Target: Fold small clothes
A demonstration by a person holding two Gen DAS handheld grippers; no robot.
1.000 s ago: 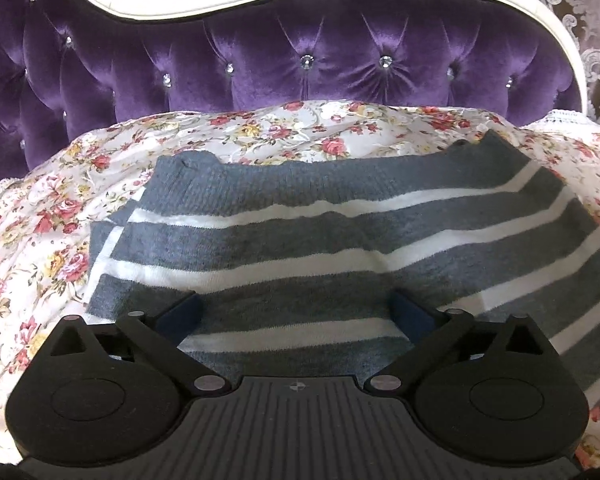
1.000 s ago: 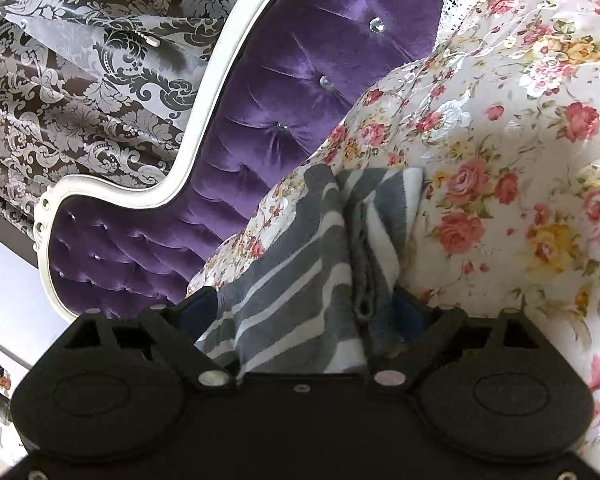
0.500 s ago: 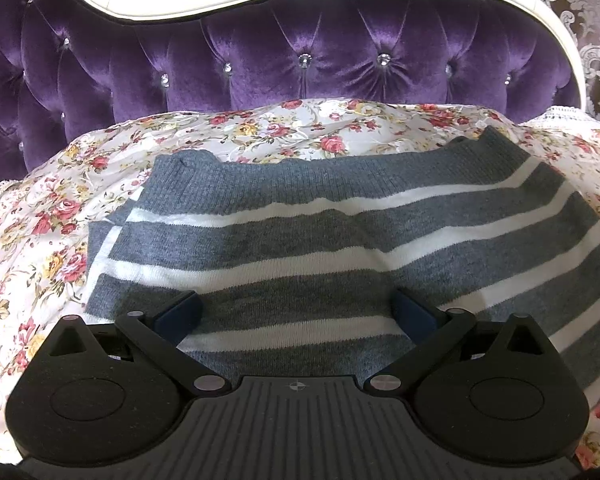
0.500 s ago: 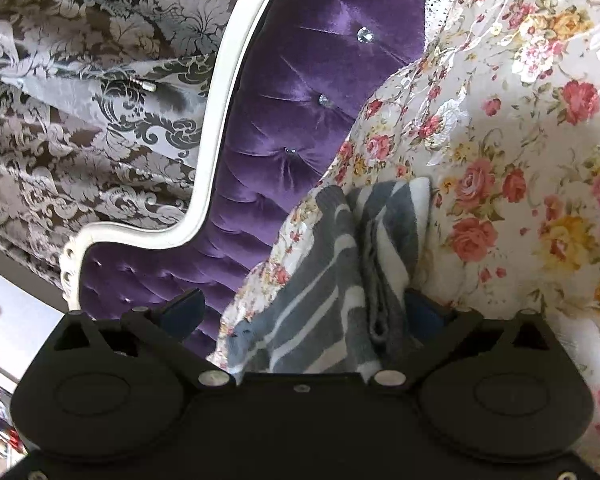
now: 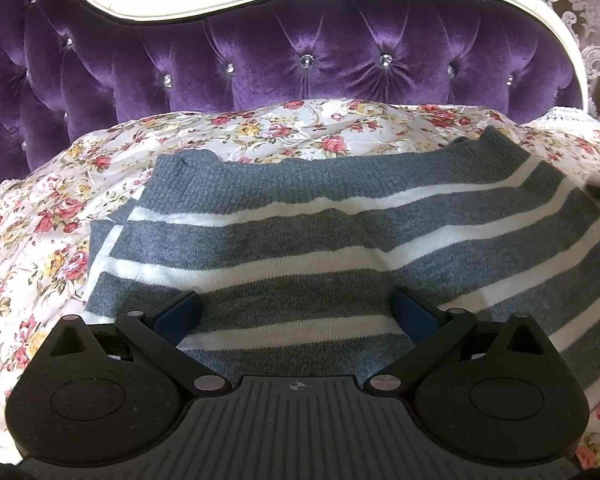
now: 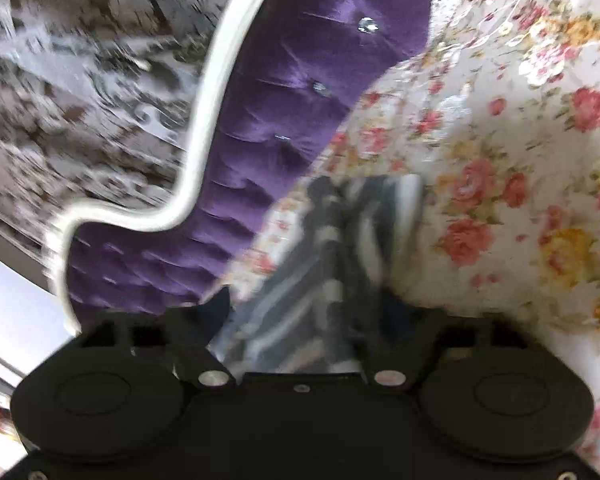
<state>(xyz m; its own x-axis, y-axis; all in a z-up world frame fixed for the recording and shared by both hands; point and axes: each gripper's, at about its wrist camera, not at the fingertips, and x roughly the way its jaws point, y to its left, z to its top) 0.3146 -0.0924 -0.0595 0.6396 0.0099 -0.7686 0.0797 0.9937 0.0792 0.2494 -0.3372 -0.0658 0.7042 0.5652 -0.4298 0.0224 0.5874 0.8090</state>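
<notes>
Below the tufted purple velvet headboard [image 5: 300, 60], the right gripper [image 6: 312, 312] had just been closing around the grey-and-white striped knit garment's [image 5: 340, 248] edge, beginning a fold; the left gripper [image 5: 296, 314] hovered open.

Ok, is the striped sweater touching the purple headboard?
Apart. The left wrist view shows a band of floral bedcover lying between the far ribbed edge of the striped sweater and the purple headboard.

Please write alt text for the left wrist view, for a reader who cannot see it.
A grey sweater with white stripes lies spread on a floral bedspread, with the left gripper open just above its near edge. Behind the bed rises a tufted purple velvet headboard with a white frame.
</notes>
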